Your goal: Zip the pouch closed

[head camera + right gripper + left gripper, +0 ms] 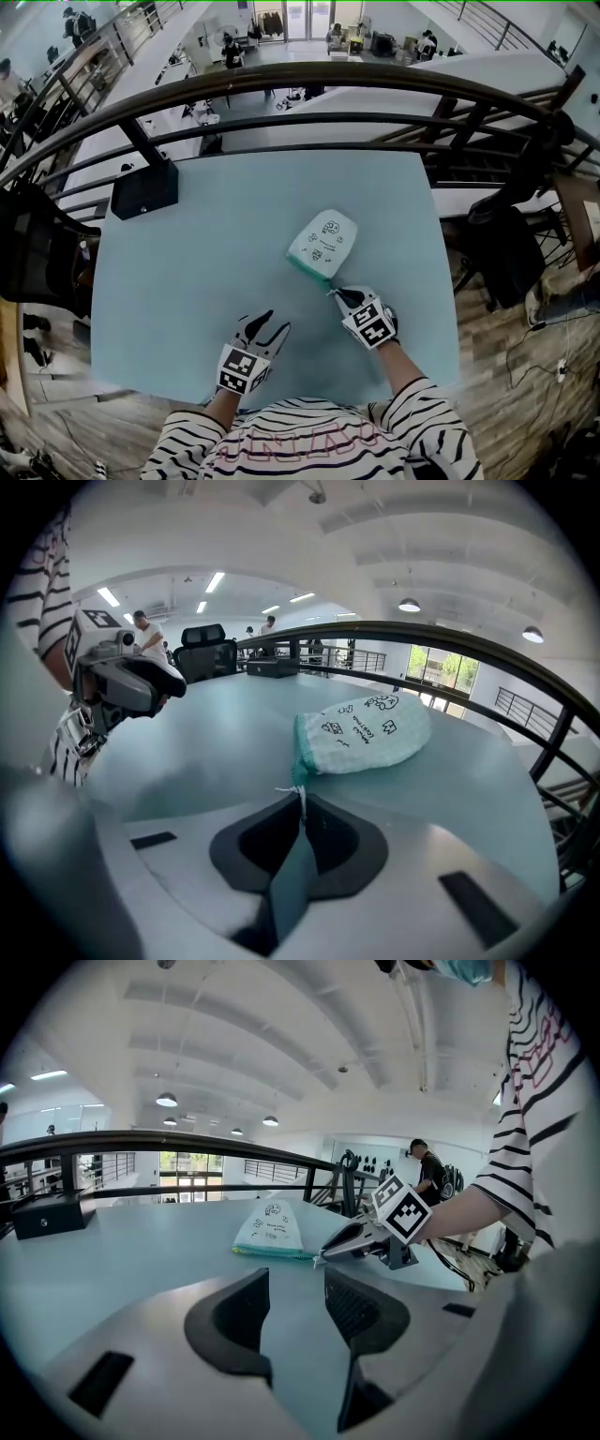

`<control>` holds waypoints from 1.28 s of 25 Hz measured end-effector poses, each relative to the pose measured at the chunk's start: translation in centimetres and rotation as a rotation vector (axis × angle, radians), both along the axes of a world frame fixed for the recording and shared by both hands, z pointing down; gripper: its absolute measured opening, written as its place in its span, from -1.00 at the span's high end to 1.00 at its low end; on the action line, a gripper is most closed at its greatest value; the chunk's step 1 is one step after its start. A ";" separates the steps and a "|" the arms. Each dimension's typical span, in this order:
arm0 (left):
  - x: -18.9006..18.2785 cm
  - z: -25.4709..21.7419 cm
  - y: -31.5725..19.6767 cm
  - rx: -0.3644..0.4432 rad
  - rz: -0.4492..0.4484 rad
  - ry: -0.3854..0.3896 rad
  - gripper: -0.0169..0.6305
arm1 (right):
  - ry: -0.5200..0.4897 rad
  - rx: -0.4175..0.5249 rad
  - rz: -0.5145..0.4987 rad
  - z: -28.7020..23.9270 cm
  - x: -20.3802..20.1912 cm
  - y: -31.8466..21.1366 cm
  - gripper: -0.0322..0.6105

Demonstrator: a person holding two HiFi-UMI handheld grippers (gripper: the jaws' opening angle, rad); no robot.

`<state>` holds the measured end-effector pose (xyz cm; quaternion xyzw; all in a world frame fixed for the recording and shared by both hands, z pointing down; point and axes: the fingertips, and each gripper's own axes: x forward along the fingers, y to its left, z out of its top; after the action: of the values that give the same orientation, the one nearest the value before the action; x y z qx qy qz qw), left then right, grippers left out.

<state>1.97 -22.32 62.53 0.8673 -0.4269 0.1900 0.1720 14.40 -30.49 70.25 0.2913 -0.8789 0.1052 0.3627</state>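
Observation:
A pale green checked pouch (323, 246) with small black drawings lies flat on the light blue table (187, 281), its teal zipper edge turned toward me. My right gripper (335, 293) sits at the pouch's near corner, shut, with the small white zipper pull (292, 789) pinched between its tips (300, 799). The pouch (361, 731) stretches away to the right of those tips. My left gripper (272, 323) is open and empty, low over the table to the left of the right one. In the left gripper view, the pouch (270, 1232) and the right gripper (328, 1249) lie ahead of its spread jaws (296, 1279).
A black box (144, 189) stands at the table's far left corner. A dark curved railing (281, 80) runs along the far edge, with a drop to a lower floor behind it. A dark chair (511, 244) stands off the right side.

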 end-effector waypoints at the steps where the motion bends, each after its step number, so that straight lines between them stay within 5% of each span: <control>1: 0.2 0.0 0.0 0.002 0.004 -0.003 0.42 | -0.027 -0.018 0.008 -0.2 -0.1 0.3 0.77; 7: 1.5 0.2 -0.8 0.023 0.050 -0.023 0.42 | -0.149 -0.061 0.037 -2.5 -1.1 1.5 0.79; 21: 7.5 1.9 -1.7 0.017 0.245 -0.026 0.41 | -0.236 -0.042 0.035 -5.9 -2.3 6.0 0.79; 28: 9.3 2.1 -0.6 0.009 0.273 -0.015 0.42 | -0.267 -0.043 0.071 -6.4 -2.1 7.5 0.79; 32: 9.6 2.3 -0.1 0.009 0.266 -0.021 0.60 | -0.275 -0.044 0.081 -6.5 -2.0 8.1 0.79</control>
<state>11.58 -22.43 64.86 0.9149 -0.3106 0.2186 0.1369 12.42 -22.41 63.79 0.3011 -0.9054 0.1778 0.2407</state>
